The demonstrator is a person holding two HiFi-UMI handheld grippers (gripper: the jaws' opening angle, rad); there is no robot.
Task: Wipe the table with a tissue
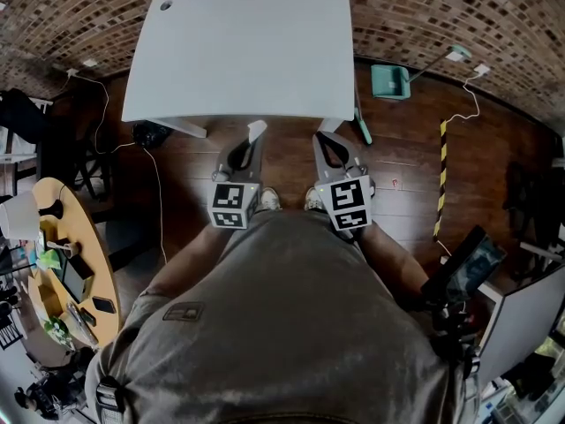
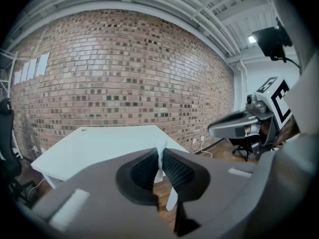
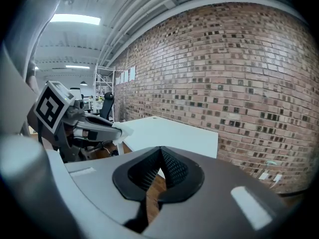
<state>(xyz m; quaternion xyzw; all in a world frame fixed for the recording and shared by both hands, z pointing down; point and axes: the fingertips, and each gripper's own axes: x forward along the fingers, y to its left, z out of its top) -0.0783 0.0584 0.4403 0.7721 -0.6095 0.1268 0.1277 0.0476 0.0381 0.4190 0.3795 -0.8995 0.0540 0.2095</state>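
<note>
I hold two grippers side by side, just short of the near edge of the one white table (image 1: pixel 238 51). The left gripper (image 2: pixel 160 157) has its jaws pressed together on the single tissue (image 2: pixel 160 147). A thin white strip of it is clamped between the ribbed pads, with a peak sticking up above the tips and a tail hanging below them. In the head view the tissue shows as a small white tuft at that gripper's tip, close to the near edge of the tabletop but not lying on it. The right gripper (image 3: pixel 160 152) has its jaws shut against each other with nothing between them, and it points at the same near edge, toward the right corner. Each gripper carries one marker cube, so I count two. Below the cubes I see two shoe tips on the wooden floor (image 1: pixel 291 162). The tabletop has one small round hole (image 1: pixel 165 6) near its far left corner. A brick wall (image 2: pixel 124 73) stands beyond the far edge. A second, round wooden table (image 1: pixel 99 268), crowded with small things, sits off to my left.
</note>
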